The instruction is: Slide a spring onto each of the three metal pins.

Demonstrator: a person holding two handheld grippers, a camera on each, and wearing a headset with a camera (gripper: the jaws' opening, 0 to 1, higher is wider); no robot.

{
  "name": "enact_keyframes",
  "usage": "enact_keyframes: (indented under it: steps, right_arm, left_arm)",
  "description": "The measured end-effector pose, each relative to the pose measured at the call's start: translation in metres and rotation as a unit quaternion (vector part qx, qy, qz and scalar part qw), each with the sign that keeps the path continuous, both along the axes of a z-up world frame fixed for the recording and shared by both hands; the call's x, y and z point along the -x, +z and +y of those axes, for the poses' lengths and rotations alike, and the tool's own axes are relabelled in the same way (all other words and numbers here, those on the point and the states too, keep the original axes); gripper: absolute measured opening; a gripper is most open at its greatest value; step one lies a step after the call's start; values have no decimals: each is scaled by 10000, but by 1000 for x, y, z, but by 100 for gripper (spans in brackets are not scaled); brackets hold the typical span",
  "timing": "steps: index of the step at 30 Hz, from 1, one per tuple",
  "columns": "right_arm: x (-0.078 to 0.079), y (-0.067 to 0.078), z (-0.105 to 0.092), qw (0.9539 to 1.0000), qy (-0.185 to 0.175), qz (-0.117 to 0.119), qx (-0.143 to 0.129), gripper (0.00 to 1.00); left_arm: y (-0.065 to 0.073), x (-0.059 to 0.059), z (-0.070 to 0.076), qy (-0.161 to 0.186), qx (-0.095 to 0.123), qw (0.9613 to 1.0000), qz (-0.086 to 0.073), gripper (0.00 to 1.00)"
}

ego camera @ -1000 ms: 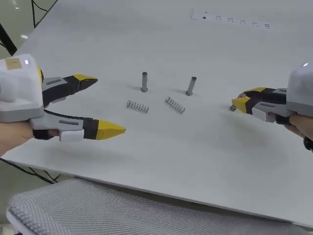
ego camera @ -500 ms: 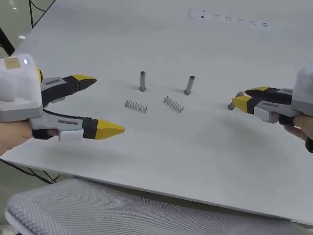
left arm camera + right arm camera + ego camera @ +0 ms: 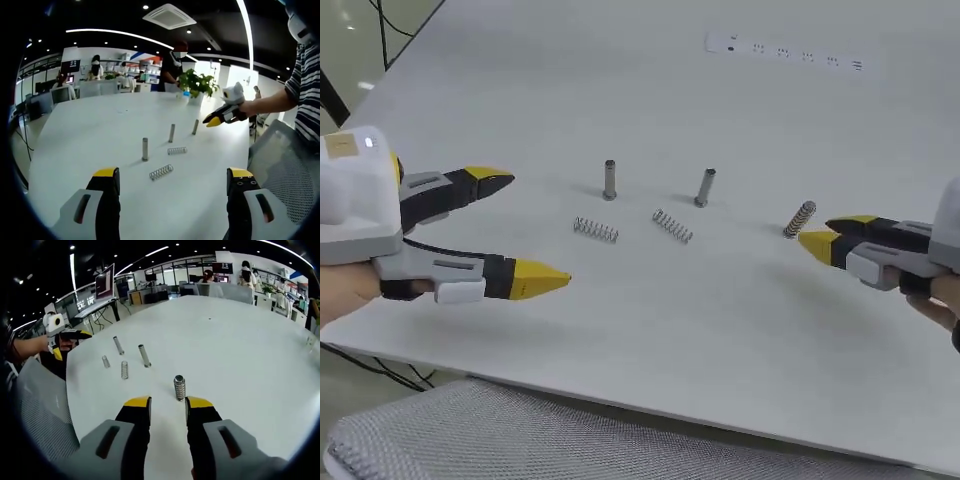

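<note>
Narrowly parted, the right claw (image 3: 167, 404) sits empty near the sprung pin (image 3: 179, 386); left claw (image 3: 535, 228) wide apart.

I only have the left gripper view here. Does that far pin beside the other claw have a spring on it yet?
Observer: Yes. The right gripper view shows a spring sleeved over the far pin, upright, just ahead of the right claw.
Operator: Is the claw gripping it?
Observer: No. Its jaws stand apart, short of the spring, gripping nothing.
Operator: Anything else lying around?
Observer: The head view shows a white power strip near the far edge of the table.
</note>
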State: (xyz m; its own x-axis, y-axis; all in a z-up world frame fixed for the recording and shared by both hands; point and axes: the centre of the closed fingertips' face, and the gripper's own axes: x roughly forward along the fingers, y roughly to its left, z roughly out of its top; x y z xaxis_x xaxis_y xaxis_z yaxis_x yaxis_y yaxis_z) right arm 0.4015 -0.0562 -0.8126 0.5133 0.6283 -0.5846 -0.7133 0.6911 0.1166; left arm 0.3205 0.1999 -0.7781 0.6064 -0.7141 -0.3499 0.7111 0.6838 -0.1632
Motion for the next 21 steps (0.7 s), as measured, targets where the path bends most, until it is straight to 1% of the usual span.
enact_keyframes:
  steps: [7, 10, 15, 21]
  right_arm:
    - [10, -3, 1, 9999, 68, 123, -31, 29]
    - [18, -3, 5, 9998, 130, 160, -35, 29]
    - [28, -5, 15, 9993, 316, 171, 59, 29]
    - [33, -6, 28, 9988, 429, 219, 95, 29]
  left_arm:
    - [0, -2, -1, -24, 5, 10000, -15, 88]
    - [0, -3, -1, -31, -1, 10000, -15, 88]
    - [-1, -3, -1, -48, -10, 10000, -8, 88]
    - [-1, -3, 0, -33, -2, 10000, -21, 87]
